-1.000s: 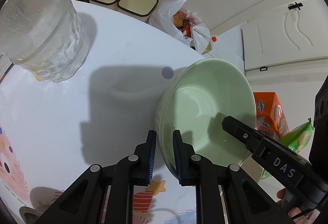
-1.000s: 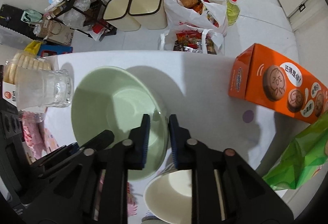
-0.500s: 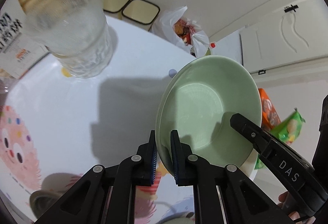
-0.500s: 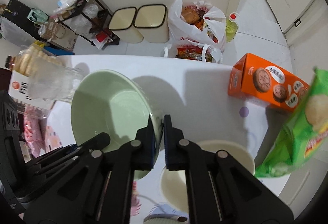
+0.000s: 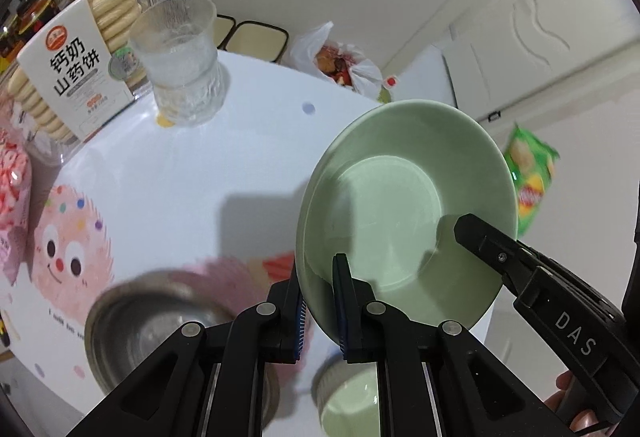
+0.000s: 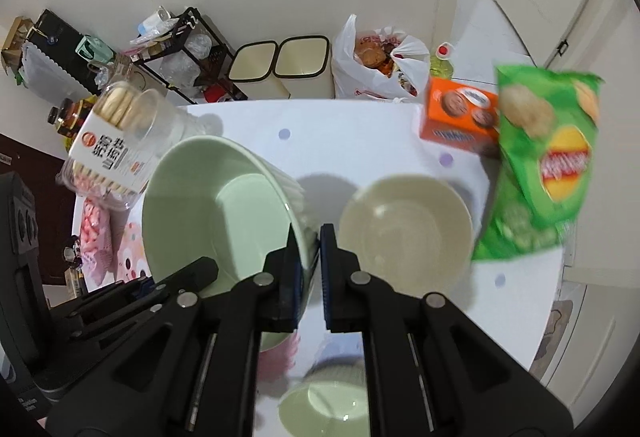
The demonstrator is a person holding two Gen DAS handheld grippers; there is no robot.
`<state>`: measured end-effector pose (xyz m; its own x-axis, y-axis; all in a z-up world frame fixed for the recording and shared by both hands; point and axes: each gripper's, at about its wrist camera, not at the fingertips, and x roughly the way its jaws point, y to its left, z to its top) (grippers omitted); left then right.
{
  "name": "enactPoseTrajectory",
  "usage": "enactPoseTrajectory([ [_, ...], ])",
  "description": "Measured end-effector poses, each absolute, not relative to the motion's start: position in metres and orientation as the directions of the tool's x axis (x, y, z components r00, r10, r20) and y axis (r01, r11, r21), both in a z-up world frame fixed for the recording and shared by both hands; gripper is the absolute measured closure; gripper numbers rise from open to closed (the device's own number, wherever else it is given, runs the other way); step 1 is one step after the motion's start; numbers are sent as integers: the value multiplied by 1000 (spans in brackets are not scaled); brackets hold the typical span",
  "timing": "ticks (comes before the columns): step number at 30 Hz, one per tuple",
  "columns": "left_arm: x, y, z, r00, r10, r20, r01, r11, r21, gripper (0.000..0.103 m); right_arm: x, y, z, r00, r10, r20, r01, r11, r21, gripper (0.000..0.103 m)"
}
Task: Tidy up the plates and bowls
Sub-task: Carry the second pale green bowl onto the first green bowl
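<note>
Both the left gripper (image 5: 320, 301) and right gripper (image 6: 307, 257) pinch the green bowl (image 5: 404, 213) rim (glazed, probably slippery and fragile) above the cream bowl (image 6: 406, 233).

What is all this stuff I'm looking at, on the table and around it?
Large bowl: 1, pale green, held above the table by both grippers.
Cream bowl: 1, off-white, on the table's right part.
Small bowl: 1, pale green, near edge, below the grippers.
Metal bowl: 1, silver, near-left.
Glass cup: 1, clear, far-left.
Biscuit tub: 1, clear with white label, beside the cup.
Orange box: 1, far-right.
Chip bag: 1, green, right edge.
Table: 1, white, cartoon print.
Bins: 2, cream, on the floor behind.
Left gripper: black, clamping the bowl's rim.
Right gripper: black, clamping the opposite rim.
</note>
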<state>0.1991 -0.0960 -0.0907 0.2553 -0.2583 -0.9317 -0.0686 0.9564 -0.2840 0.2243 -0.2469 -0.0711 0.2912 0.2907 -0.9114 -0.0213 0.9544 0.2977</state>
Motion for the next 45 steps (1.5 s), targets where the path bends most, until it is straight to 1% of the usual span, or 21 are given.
enactPoseTrajectory([
  [13, 102, -133, -84, 238, -264, -935, 48, 964, -261, 91, 118, -280, -68, 310, 266, -913, 33, 956, 290, 93],
  [21, 63, -148, -101, 183, -255, -949, 91, 966, -242, 91, 74, -288, -80, 279, 264, -923, 50, 956, 288, 92],
  [33, 48, -156, -138, 127, -201, -971, 104, 976, -189, 91, 49, -289, -118, 217, 268, -939, 85, 953, 292, 91],
  [45, 54, -166, -147, 120, -131, -984, 136, 984, -115, 90, 47, -285, -132, 193, 232, -953, 69, 966, 249, 92],
])
